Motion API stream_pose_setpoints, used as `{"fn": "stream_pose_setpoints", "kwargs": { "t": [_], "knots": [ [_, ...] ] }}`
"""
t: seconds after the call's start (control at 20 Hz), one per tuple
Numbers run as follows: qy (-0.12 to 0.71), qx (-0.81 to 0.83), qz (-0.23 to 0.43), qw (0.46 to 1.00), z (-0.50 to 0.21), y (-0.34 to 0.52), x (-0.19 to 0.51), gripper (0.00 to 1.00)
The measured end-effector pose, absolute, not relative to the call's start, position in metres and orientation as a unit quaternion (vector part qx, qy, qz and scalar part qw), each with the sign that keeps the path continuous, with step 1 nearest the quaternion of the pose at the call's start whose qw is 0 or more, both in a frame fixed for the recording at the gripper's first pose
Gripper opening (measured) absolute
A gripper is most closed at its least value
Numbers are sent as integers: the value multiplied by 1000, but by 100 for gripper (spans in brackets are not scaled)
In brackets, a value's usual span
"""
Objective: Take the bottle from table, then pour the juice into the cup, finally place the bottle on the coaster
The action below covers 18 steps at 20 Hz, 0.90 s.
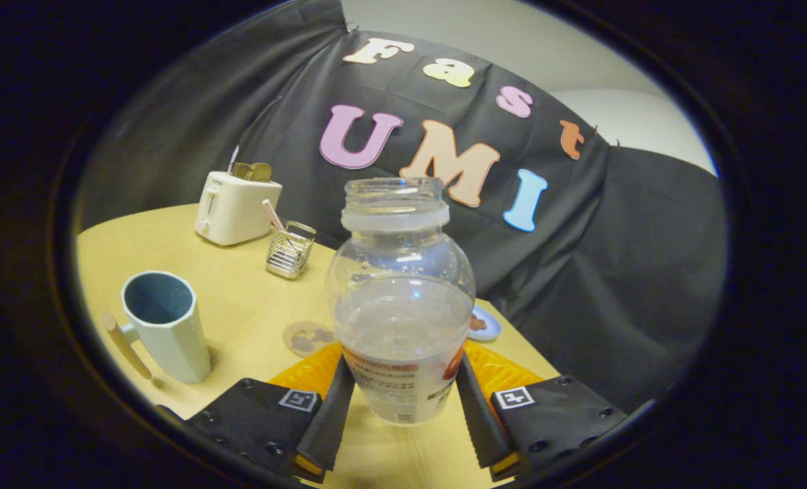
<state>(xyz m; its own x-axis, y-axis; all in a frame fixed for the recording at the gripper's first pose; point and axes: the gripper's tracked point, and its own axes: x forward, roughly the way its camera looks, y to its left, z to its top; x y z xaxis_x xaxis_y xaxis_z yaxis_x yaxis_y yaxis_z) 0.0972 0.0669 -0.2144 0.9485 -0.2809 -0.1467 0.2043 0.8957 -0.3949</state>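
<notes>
The table (240, 312) is the biggest thing under me, pale wood running from the lower middle of the frame to the upper left, and it carries everything I need within one short swing.

Next in size is the bottle (403, 299), dead centre of the frame, upright with its cap off and clear liquid standing about halfway up. My gripper (403, 401) is closed narrowly on its labelled lower body, both fingers (332, 407) pressed to its sides. I hold it low so the open neck stays clear for pouring, and upright so nothing spills on the way. Its base looks raised off the table, though I cannot be certain.

The toaster (234, 207) sits at the upper left, far back, out of my path.

The cup (166, 326) stands at the left of the frame, mouth open upward, handle turned toward me. I judge the pour is not yet done, since the bottle is level.

The wire holder (290, 250) with a straw is just right of the toaster.

The coaster (307, 337) lies flat between cup and bottle, bare, ready for the last step.

A small dish (485, 324) peeks from behind the bottle's right side.
</notes>
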Motion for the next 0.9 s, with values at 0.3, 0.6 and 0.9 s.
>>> {"fn": "stream_pose_setpoints", "kwargs": {
  "t": [0.3,0.6,0.9],
  "knots": [
    [78,-284,-152,944,-196,78,103,79],
    [53,-393,-156,905,-189,99,107,79],
    [8,-498,-163,852,-176,122,101,79]
  ]
}}
